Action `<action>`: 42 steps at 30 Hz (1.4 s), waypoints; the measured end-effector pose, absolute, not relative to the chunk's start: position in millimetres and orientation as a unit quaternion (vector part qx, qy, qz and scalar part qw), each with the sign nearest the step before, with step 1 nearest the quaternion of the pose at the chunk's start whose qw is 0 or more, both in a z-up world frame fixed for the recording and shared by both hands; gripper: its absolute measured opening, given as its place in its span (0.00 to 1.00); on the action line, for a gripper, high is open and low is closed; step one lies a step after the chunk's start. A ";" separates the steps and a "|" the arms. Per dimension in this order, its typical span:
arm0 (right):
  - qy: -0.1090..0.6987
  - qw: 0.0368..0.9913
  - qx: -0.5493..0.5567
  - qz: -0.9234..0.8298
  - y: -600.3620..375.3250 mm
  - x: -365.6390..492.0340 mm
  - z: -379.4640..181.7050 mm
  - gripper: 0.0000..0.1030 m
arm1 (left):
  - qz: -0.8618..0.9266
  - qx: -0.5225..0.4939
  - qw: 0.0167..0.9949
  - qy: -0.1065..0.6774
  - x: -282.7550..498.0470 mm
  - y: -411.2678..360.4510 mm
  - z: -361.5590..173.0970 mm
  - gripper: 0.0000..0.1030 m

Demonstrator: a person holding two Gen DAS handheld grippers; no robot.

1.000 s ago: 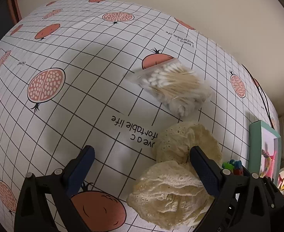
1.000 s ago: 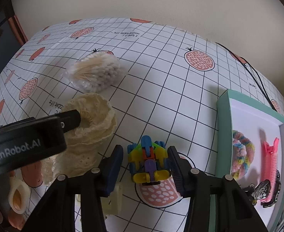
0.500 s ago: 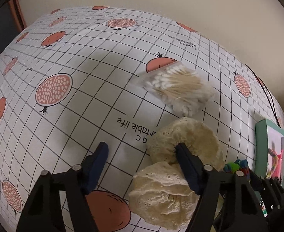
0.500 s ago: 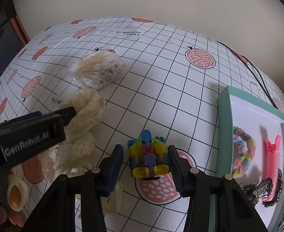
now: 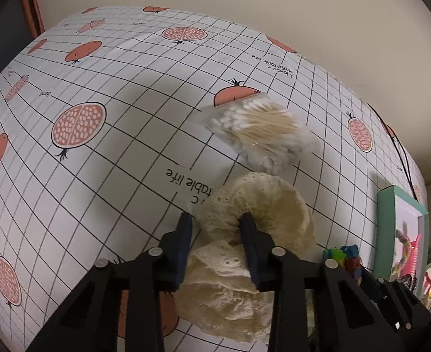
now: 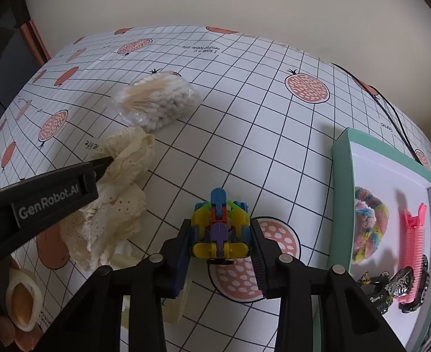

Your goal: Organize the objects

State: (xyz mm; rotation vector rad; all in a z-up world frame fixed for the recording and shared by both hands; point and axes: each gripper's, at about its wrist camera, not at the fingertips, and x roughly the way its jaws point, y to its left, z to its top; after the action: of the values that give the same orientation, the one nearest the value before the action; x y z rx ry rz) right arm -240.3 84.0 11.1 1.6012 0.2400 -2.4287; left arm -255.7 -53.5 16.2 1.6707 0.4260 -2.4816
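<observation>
Your tablecloth [image 5: 121,135] w/ grid & pomegranate print carries it all; the teal tray [image 6: 340,176] sits at the right edge w/ a fuzzy rainbow scrunchie [image 6: 369,223] & pink hair clip [image 6: 413,240] inside, and a bag of cotton swabs [image 5: 262,132] lies just past the lace. Your left gripper [image 5: 216,228] is clamped on the cream lace scrunchie [image 5: 271,205], one finger through its hole, a 2nd lace piece [image 5: 230,293] lying under the jaws. Your right gripper [image 6: 221,234] pinches the multicolor block toy [image 6: 219,228] from both sides, near the tray but apart.

swab bag [image 5: 259,135] ahead, tablecloth [image 5: 121,152] left open
</observation>
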 end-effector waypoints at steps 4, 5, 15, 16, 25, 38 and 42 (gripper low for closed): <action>0.080 0.111 0.543 -0.829 84.4 -239.0 10.2 0.37 | -0.819 0.551 0.059 0.149 -255.5 -54.7 15.8 0.29; 0.080 0.111 0.542 -0.829 84.6 -239.0 10.1 0.37 | -0.818 0.551 0.058 0.151 -254.5 -55.9 16.6 0.28; 0.083 0.108 0.538 -0.832 84.6 -239.2 9.7 0.37 | -0.812 0.553 0.047 0.179 -246.4 -57.0 21.5 0.18; 0.084 0.108 0.538 -0.832 84.1 -238.8 9.8 0.37 | -0.812 0.552 0.046 0.184 -246.0 -57.5 22.6 0.16; 0.076 0.107 0.525 -0.841 95.0 -237.2 23.7 0.37 | -0.819 0.540 0.033 0.191 -253.8 -49.5 34.7 0.12; 0.044 0.104 0.480 -0.870 122.2 -235.1 72.5 0.37 | -0.853 0.482 -0.001 0.198 -248.2 -35.7 88.6 0.11; 0.037 0.103 0.468 -0.877 132.1 -232.7 89.0 0.37 | -0.865 0.460 -0.021 0.197 -247.8 -25.6 108.7 0.11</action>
State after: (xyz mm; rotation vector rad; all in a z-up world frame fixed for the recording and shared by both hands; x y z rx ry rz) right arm -232.7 132.1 89.0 1.3799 0.1098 -2.5883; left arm -247.8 -25.6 108.7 1.4652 0.6282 -2.7545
